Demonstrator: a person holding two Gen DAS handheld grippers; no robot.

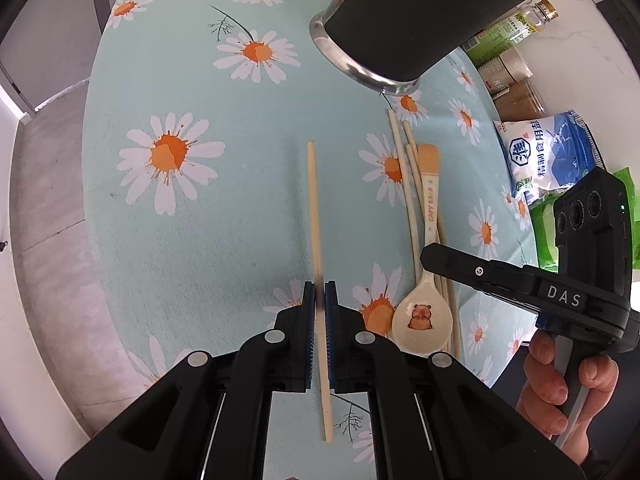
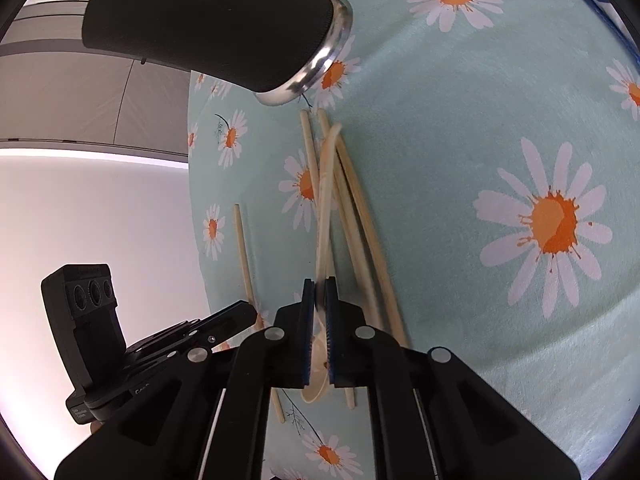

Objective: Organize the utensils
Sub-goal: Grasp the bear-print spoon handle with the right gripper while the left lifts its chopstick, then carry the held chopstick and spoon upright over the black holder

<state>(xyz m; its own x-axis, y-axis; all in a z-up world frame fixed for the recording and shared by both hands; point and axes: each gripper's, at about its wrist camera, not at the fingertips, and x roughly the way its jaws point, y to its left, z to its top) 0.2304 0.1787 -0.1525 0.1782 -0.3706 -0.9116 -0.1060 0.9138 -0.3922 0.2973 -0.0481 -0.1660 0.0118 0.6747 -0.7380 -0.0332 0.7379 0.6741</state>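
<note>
My left gripper (image 1: pixel 319 292) is shut on a single pale chopstick (image 1: pixel 315 208) that runs away from me over the daisy tablecloth (image 1: pixel 200 220). My right gripper (image 2: pixel 319 288) is shut on the cream spoon (image 2: pixel 326 200) at its neck, with the handle pointing away. In the left wrist view the spoon (image 1: pixel 424 316) with a capybara picture lies on several chopsticks (image 1: pixel 406 184), and the right gripper (image 1: pixel 430 256) reaches in from the right. The loose chopsticks (image 2: pixel 360 220) lie just right of the spoon. The black utensil holder (image 1: pixel 420 12) with a steel base stands beyond them.
A salt bag (image 1: pixel 548 152), green packets (image 1: pixel 544 224), bottles and jars (image 1: pixel 516 28) line the right side. The table's left edge (image 1: pixel 86 184) drops to a grey floor. The holder (image 2: pixel 208 20) and the left gripper (image 2: pixel 224 324) show in the right wrist view.
</note>
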